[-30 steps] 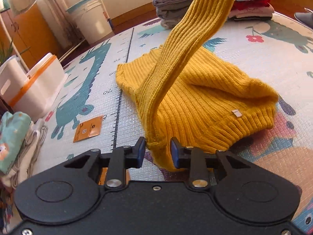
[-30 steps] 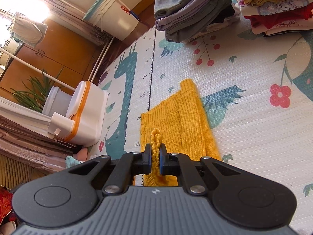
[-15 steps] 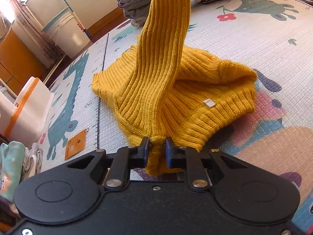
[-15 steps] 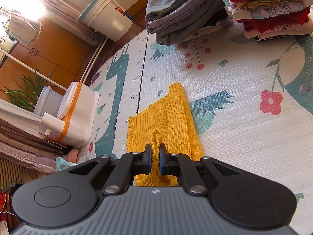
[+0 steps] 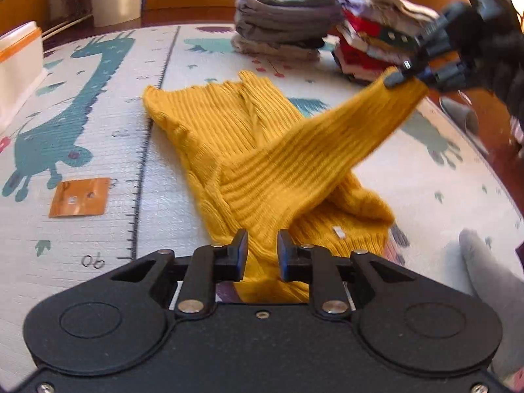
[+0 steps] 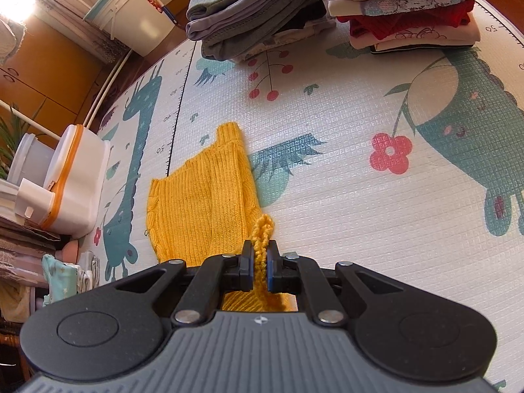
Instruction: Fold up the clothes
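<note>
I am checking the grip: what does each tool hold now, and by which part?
The right tool pinches the cuff end of the yellow sweater sleeve. The left tool straddles the sleeve's base, jaws apart, not clamping.

mustard ribbed sweater [image 5: 249, 150] (dinosaur-print mat [image 5: 163, 170])

Warm daylight, both views bright. Right wrist view: blown-out glare top left corner, above orange cupboards [image 6: 49, 75]. Left wrist view: right gripper [image 5: 409, 75] motion-blurred at upper right, sharp elsewhere. Play mat [image 6: 344, 180] shows sheen on embossed texture. Strong fisheye bending; mat edges curve, corners smeared. Yellow sweater [image 5: 229, 137] evenly lit, soft shadow beneath lifted sleeve.
</note>
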`<control>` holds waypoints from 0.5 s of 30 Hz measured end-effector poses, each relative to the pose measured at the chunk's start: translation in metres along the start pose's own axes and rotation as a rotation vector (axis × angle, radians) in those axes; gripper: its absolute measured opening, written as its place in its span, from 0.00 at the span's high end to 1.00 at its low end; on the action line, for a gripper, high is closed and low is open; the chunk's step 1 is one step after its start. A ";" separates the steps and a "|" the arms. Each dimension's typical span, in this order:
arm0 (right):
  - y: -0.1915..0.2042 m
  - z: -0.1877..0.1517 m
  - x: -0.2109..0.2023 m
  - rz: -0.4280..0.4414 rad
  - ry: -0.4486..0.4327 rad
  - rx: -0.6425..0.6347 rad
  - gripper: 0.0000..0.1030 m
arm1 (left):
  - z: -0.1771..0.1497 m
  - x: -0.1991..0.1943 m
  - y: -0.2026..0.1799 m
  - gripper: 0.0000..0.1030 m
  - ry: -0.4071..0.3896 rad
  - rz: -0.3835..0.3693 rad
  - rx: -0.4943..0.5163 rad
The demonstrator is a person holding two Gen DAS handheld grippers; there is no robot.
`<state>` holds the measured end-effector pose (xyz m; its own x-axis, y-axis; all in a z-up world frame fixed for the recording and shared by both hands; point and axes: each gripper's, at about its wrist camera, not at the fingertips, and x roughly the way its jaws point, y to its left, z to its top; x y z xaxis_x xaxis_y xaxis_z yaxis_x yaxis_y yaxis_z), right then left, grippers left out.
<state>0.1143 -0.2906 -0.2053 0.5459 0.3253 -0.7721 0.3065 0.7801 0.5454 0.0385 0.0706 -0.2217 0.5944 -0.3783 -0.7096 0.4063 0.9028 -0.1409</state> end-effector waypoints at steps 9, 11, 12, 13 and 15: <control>0.007 0.001 -0.003 0.013 0.017 -0.028 0.91 | 0.034 0.028 -0.005 0.84 -0.040 0.006 -0.023; 0.006 0.002 -0.005 0.016 0.021 -0.031 0.91 | 0.020 0.053 -0.014 0.84 0.073 0.013 0.014; 0.005 0.002 -0.006 0.018 0.024 -0.030 0.91 | 0.012 0.066 -0.019 0.84 0.142 0.011 0.042; 0.003 0.002 -0.006 0.014 0.028 -0.032 0.91 | 0.001 0.075 -0.025 0.84 0.199 -0.002 0.100; -0.002 0.000 -0.005 0.006 0.039 -0.033 0.91 | 0.001 0.073 -0.018 0.84 0.193 -0.048 0.095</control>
<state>0.1112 -0.2938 -0.2018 0.5167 0.3499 -0.7814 0.2773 0.7950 0.5394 0.0747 0.0264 -0.2701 0.4327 -0.3665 -0.8237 0.4999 0.8578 -0.1191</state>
